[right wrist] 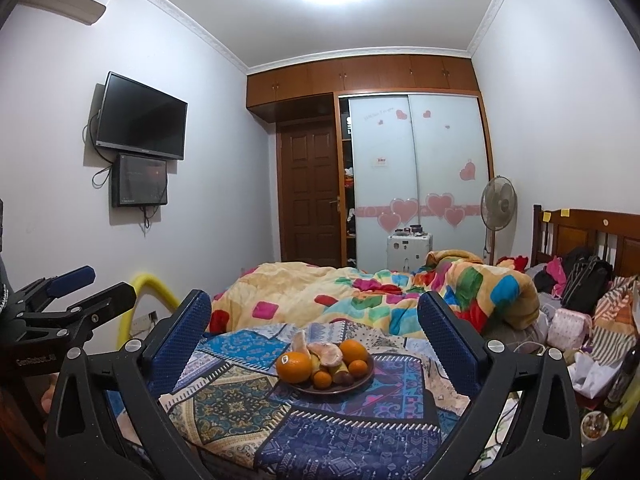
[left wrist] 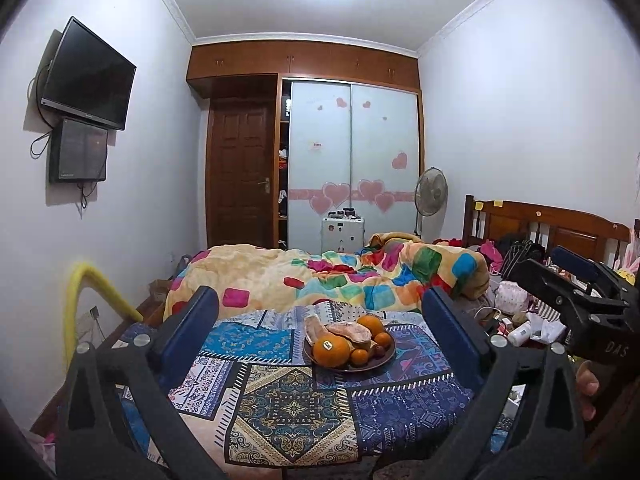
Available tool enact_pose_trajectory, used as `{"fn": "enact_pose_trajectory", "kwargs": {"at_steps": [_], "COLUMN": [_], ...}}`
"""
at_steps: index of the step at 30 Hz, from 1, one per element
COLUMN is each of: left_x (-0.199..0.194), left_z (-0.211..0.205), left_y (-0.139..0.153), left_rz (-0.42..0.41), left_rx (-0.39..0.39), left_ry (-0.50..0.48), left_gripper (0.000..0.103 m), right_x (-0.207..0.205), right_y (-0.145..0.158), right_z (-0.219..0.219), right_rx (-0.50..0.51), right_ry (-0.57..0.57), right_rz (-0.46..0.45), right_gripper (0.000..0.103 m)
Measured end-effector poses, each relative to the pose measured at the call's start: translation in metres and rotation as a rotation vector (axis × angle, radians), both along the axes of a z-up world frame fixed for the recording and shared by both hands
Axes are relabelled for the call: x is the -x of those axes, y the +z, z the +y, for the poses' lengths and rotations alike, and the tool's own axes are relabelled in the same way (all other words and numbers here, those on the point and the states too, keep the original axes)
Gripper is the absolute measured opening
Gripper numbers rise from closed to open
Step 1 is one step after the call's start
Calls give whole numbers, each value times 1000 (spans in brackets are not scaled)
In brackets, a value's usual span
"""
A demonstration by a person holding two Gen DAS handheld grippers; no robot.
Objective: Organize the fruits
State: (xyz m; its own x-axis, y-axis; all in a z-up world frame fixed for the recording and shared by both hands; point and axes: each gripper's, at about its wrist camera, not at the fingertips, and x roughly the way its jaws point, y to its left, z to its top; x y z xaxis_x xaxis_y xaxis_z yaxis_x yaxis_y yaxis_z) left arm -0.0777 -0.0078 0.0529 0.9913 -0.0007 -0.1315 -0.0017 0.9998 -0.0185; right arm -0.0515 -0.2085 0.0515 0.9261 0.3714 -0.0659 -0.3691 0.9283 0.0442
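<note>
In the middle of both views, on the patchwork cloth [left wrist: 296, 408] spread over the near end of the bed, sits a dark plate [left wrist: 386, 359] heaped with fruit: a big orange with a sticker [left wrist: 331, 350], a second orange [left wrist: 371, 325] behind it, a few small tangerines [left wrist: 359, 356], something dark and round at the plate's edge, and pale peeled pieces [left wrist: 348, 332] I can't name for certain. All the fruit I can see lies gathered on that one plate, none loose on the cloth. That would suit a job already finished, with everything collected, just as well as a pile waiting to be sorted out, so I can't judge how much is left. The left claw [left wrist: 320, 328] is spread wide and holds nothing, the plate showing between its blue fingers; the right claw [right wrist: 314, 322] is likewise spread and bare, well short of the plate. The left view catches the right claw at its right edge with a bit of a hand [left wrist: 588, 384] under it, and more of the clutter by the headboard. The right view shows the left claw at its left edge, an air conditioner [right wrist: 64, 4] in the upper left, and a cup [right wrist: 595, 424] at lower right, none of which the left view shows.
</note>
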Motion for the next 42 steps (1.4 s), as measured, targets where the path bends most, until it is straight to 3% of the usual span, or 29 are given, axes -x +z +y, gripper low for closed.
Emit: {"fn": "enact_pose_trajectory", "kwargs": {"at_steps": [42], "left_x": [-9], "left_z": [-3], "left_y": [-4], "left_rz": [21], "left_rx": [-2], "left_ry": [-26], "left_gripper": [103], "right_x": [1], "right_y": [-3], "right_z": [1], "right_rx": [2], "right_ry": [-6], "right_rz": [12], "right_gripper": [103]}}
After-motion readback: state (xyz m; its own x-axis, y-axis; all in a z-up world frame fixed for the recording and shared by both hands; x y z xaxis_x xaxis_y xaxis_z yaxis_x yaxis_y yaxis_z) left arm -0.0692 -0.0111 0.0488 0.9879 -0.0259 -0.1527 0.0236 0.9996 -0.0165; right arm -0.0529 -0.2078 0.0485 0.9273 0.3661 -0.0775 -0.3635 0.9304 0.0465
